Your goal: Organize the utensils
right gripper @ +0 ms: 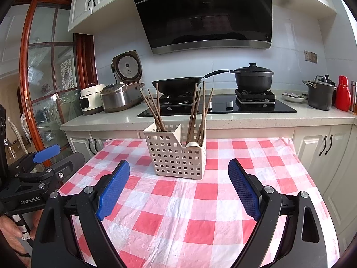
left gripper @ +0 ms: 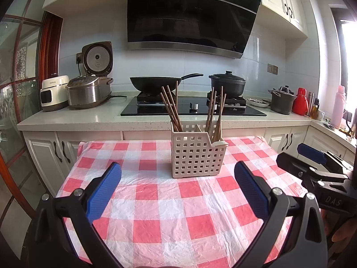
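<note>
A cream perforated utensil holder stands upright at the far middle of the checked table. Brown chopsticks lean in its left compartment; more chopsticks and a pale spoon sit in the right one. My left gripper is open and empty, short of the holder. My right gripper is open and empty too, just in front of the holder. Each gripper shows at the other view's edge: the right one, the left one.
The red-and-white checked cloth covers the table. Behind it runs a counter with a hob, a wok, a black pot, rice cookers and bottles at the right. A hand holds the left gripper.
</note>
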`<state>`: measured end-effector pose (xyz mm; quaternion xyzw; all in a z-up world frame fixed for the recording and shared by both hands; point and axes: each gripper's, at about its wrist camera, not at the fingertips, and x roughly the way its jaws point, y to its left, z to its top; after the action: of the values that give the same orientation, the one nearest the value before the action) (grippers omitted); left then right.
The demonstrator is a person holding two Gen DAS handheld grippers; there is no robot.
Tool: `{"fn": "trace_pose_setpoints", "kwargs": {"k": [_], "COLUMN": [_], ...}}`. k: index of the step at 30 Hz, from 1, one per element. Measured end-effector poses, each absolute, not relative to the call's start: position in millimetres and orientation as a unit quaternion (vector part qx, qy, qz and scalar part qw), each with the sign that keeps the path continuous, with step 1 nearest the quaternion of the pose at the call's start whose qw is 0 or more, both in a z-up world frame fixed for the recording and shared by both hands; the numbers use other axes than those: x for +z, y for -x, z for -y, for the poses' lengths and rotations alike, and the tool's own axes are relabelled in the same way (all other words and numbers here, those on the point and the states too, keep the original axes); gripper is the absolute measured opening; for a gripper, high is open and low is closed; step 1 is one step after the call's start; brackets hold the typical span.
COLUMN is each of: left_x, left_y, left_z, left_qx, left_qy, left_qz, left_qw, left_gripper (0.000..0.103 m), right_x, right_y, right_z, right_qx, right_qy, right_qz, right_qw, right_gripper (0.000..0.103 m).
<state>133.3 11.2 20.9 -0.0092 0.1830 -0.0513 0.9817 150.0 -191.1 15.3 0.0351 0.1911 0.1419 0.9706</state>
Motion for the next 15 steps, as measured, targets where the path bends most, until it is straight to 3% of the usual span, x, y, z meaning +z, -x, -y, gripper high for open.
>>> {"fn": "trace_pose_setpoints", "kwargs": {"k": [15], "left_x": [17.6], "left_y": [-139.0], "left_z": [-14.1], "left_qx": [-0.045], "left_qy": [0.015], "left_qz": [-0.19], "left_qw": [0.981], "left_gripper": [0.098], "right_x": [11.4], "right_y": [-151.1], "right_z": [190.7], "right_qx": [0.143], "right_qy": [-0.038], "right_qz": [-0.198], "right_qw": [0.969], "right_gripper": [0.084]}}
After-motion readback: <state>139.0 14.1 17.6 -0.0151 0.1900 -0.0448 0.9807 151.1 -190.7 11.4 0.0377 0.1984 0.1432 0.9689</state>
